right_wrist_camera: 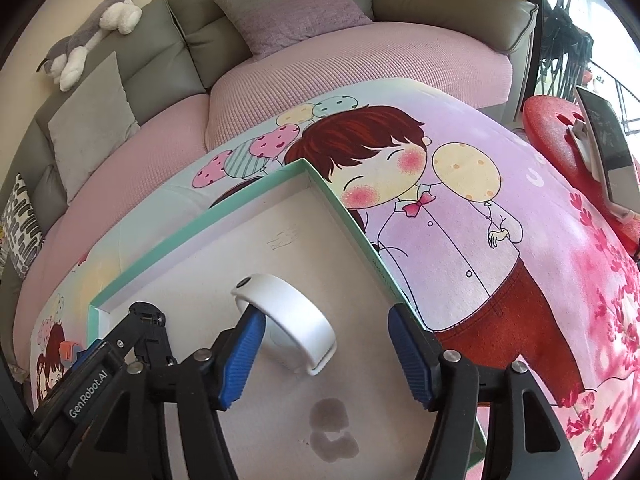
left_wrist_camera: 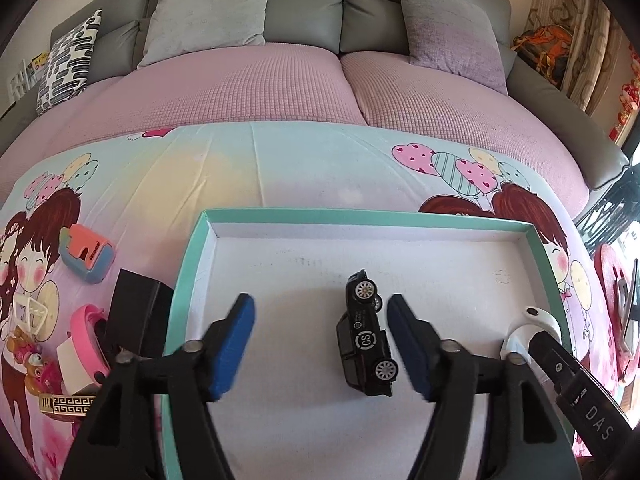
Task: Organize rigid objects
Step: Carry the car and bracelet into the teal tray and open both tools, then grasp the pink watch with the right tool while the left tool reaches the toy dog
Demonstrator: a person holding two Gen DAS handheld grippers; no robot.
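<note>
1. Grey sofa cushions [left_wrist_camera: 308, 12] formed the backdrop, with a pink textured cover [left_wrist_camera: 240, 92] over the seats.
2. Spread over that lay a cartoon-printed sheet [left_wrist_camera: 280, 168] showing balloons and children.
3. On the sheet sat a shallow box [left_wrist_camera: 188, 264] with a mint-green rim and a white floor; a dark stain [right_wrist_camera: 332, 436] marked the floor near the right gripper.
4. Over the box hung the left gripper [left_wrist_camera: 320, 340], its blue pads spread wide. Nothing was pinched between them.
5. Beside it the right gripper [right_wrist_camera: 326, 352] also stood wide, holding nothing.
6. A white ring-shaped band [right_wrist_camera: 288, 320] lay on the box floor near the right wall; the right gripper's left pad [right_wrist_camera: 244, 356] sat just against its near edge, while the other pad was well clear.
7. A black toy car [left_wrist_camera: 366, 336] lay tipped on its side on the box floor, between the left gripper's pads and just beside the right-hand one, not squeezed.
8. Left of the box, on the sheet, lay a black box [left_wrist_camera: 136, 312], an orange-and-blue toy [left_wrist_camera: 86, 254], and a pink-and-white piece [left_wrist_camera: 86, 344].
</note>
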